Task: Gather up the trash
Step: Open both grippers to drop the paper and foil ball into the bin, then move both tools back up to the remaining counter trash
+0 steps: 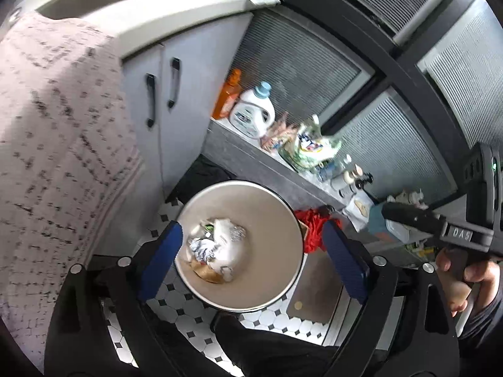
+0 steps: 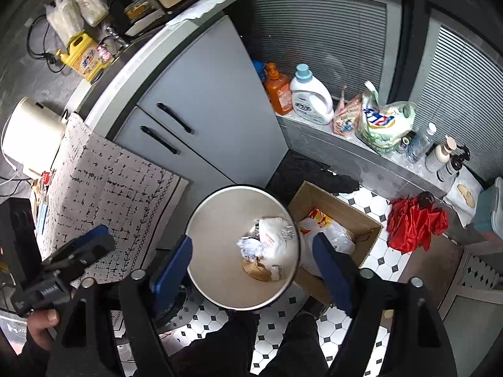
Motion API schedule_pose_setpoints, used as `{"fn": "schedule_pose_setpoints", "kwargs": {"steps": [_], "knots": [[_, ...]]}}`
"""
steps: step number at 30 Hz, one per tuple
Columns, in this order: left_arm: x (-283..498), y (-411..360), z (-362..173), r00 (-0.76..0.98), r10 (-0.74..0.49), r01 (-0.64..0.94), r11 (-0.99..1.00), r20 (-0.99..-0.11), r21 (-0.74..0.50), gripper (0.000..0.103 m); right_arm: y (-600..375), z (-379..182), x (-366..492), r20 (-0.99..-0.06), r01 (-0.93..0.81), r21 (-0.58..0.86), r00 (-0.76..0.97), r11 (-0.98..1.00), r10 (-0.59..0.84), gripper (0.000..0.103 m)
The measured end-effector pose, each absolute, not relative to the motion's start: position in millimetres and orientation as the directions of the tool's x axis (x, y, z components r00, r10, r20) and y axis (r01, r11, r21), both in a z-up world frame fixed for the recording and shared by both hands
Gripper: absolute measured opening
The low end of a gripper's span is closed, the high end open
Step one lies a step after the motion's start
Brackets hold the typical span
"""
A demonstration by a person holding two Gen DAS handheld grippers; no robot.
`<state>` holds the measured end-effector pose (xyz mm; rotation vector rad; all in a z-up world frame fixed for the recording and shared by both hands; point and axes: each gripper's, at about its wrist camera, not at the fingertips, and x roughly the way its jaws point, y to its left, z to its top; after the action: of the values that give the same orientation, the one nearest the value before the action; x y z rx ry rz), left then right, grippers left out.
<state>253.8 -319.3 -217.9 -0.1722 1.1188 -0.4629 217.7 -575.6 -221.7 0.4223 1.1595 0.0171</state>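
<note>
Hanging over the round bin (image 1: 283, 220), both claws gaped wide and empty. Left claw (image 1: 251, 264) and right claw (image 2: 251, 267) framed the crumpled trash (image 1: 217, 248) inside it

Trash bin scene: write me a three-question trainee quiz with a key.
1. True or false: the left gripper holds a piece of trash between its fingers.
2. What lies inside the round bin? A) nothing B) crumpled wrappers, foil and paper C) a detergent bottle
3. In the right wrist view, what stands on the floor right beside the bin, and what is in it?

Key:
1. False; both it and the right gripper are open and empty above the bin.
2. B; the trash pile sits at the bottom.
3. A cardboard box holding a white plastic bag.
</note>
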Motion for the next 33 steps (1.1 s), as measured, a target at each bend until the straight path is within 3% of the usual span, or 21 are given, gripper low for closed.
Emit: {"fn": "schedule_pose_setpoints", "kwargs": {"steps": [6, 11, 25, 33], "knots": [[249, -279, -198, 0.416, -0.401, 0.221, 0.915, -0.816, -0.336, 0.095, -542, -208, 230, -0.865, 0.151, 0.338, 0.438, 0.929, 0.243, 0.092], [243, -235, -172, 0.498, -0.355, 0.166, 0.934, -0.791, -0.315, 0.097, -502, -188, 245, -0.84, 0.089, 0.333, 0.479, 0.939, 0.253, 0.095], [234, -92, -129, 0.652, -0.221, -0.028, 0.949, -0.725, -0.315, 0.097, -380, -147, 282, -0.793, -0.072, 0.351, 0.508, 0.934, 0.337, 0.095], [239, -9, -117, 0.702, -0.168, -0.082, 0.946, -0.692, -0.312, 0.097, -307, -129, 295, -0.784, -0.159, 0.267, 0.538, 0.951, 0.31, 0.095]]}}
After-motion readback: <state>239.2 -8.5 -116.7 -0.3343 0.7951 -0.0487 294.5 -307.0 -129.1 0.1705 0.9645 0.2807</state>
